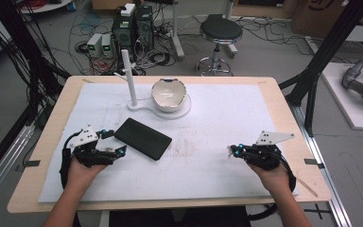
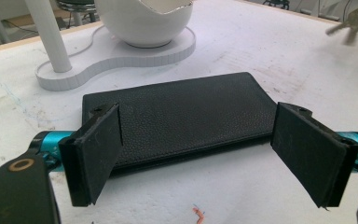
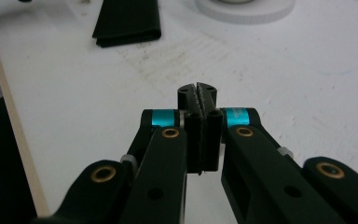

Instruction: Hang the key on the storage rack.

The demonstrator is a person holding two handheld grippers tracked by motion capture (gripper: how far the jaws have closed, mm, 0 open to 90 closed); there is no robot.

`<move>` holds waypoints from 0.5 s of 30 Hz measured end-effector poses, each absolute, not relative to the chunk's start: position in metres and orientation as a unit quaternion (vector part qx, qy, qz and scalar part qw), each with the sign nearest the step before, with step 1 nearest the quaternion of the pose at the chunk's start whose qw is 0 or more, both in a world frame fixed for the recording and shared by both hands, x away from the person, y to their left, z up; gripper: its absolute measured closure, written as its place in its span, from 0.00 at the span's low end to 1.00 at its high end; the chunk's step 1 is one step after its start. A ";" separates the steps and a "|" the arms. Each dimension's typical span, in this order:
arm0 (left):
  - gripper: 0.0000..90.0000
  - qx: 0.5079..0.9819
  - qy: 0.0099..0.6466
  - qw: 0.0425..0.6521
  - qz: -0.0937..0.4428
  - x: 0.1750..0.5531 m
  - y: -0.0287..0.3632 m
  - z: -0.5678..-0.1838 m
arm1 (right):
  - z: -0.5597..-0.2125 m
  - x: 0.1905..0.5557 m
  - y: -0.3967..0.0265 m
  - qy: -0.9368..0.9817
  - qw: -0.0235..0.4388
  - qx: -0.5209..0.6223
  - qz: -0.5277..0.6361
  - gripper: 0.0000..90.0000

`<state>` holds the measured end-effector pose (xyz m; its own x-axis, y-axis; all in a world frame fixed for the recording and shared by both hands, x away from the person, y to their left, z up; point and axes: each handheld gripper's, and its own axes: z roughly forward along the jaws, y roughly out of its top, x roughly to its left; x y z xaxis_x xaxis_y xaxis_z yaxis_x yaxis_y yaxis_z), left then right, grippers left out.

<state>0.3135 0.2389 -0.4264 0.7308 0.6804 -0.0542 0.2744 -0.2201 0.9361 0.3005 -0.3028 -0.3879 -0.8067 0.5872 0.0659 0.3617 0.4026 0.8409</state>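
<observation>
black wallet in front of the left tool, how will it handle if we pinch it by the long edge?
The black wallet lies flat and thin with a folded edge, so it probably flexes and may sag or fall open when lifted by one side. Its pebbled, leather-like surface should give the pads fair friction, so slipping seems unlikely. It looks light; a push would likely slide it across the white mat, not tip it.

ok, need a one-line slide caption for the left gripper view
Left gripper with fingers open just short of a flat black leather wallet, white egg-shaped bowl on its white stand behind.

The wallet lies on the mat before the bowl (post left of it).
</observation>
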 end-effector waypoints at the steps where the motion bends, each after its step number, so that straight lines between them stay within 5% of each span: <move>1: 0.18 0.758 0.315 0.539 0.188 0.313 0.239 -0.426 | -0.388 0.300 -0.303 0.829 0.121 0.286 0.466 1.00; 15: 0.18 0.756 0.316 0.540 0.192 0.311 0.241 -0.426 | -0.366 0.308 -0.289 0.812 0.098 0.256 0.515 1.00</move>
<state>0.3107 0.2414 -0.4258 0.7271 0.6846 -0.0512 0.2704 -0.2171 0.9379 0.3084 -0.2894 -0.3659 -0.8495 0.5170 0.1050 0.3152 0.3379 0.8868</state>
